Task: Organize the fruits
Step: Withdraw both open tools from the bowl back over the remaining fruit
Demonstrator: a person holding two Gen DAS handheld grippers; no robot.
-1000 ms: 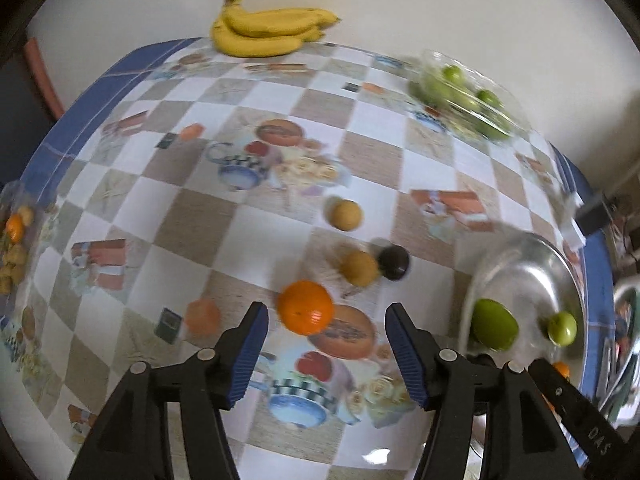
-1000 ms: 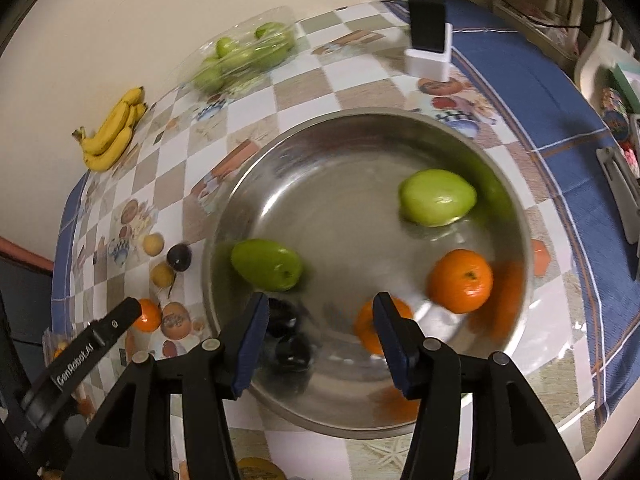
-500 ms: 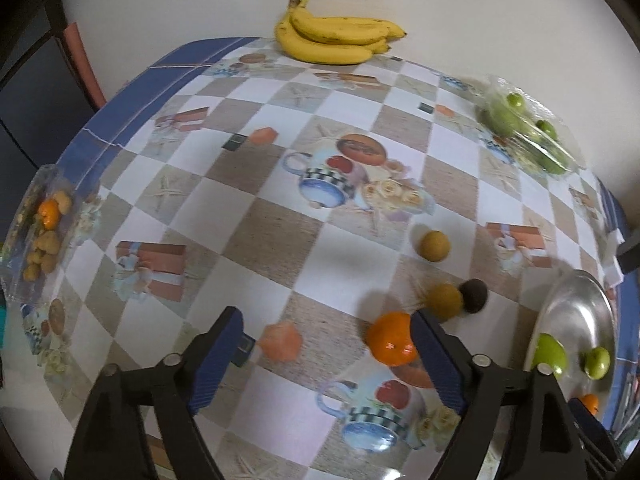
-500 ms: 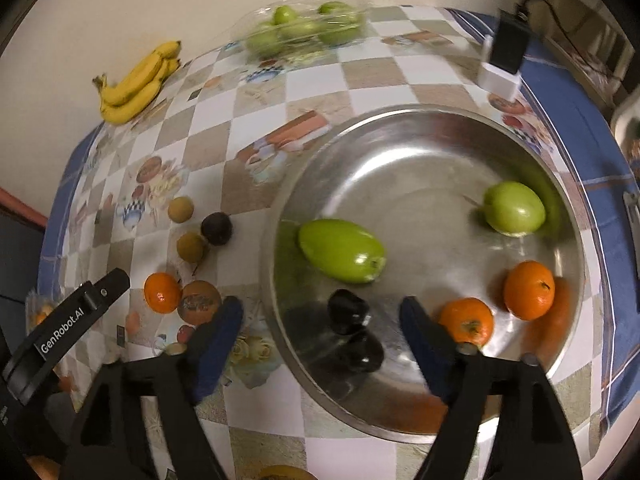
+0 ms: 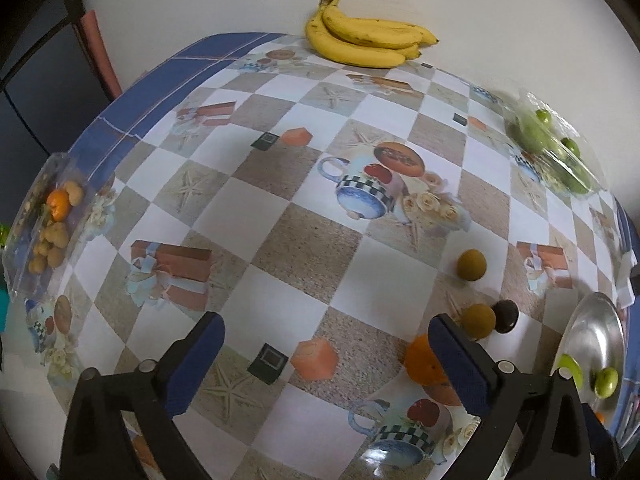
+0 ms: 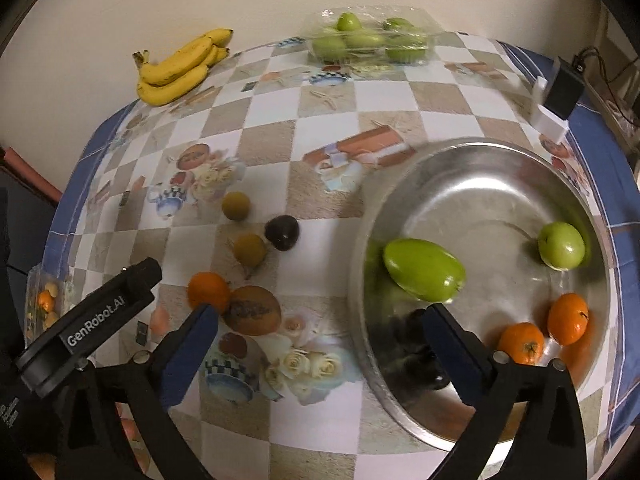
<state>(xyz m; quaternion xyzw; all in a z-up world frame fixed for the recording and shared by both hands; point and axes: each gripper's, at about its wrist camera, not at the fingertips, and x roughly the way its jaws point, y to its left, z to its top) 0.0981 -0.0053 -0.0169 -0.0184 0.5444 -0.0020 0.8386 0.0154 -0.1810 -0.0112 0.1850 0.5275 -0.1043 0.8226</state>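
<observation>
My left gripper (image 5: pixel 328 360) hangs over the printed tablecloth, its jaws opening with nothing gripped. An orange (image 5: pixel 420 364) lies on the cloth against the inner side of its right finger, beside two yellow-brown fruits (image 5: pixel 478 320) and a dark fruit (image 5: pixel 506 316). My right gripper (image 6: pixel 324 344) straddles the left rim of the steel bowl (image 6: pixel 500 160), jaws opening and empty. In the bowl lie a green mango (image 6: pixel 424 270), a round green fruit (image 6: pixel 560 244), two oranges (image 6: pixel 520 344) and a blurred dark fruit (image 6: pixel 412 332) partly behind the right finger.
Bananas (image 5: pixel 368 40) lie by the wall at the back. A clear pack of green fruits (image 6: pixel 368 40) sits at the back right. A clear pack of small fruits (image 5: pixel 48 224) rests at the table's left edge. A black adapter (image 6: pixel 560 92) stands beyond the bowl.
Both grippers' jaws have spread wide. The left one swung left, so the orange went from between its fingers to beside the right finger. The right one shifted left from over the bowl to its rim.
</observation>
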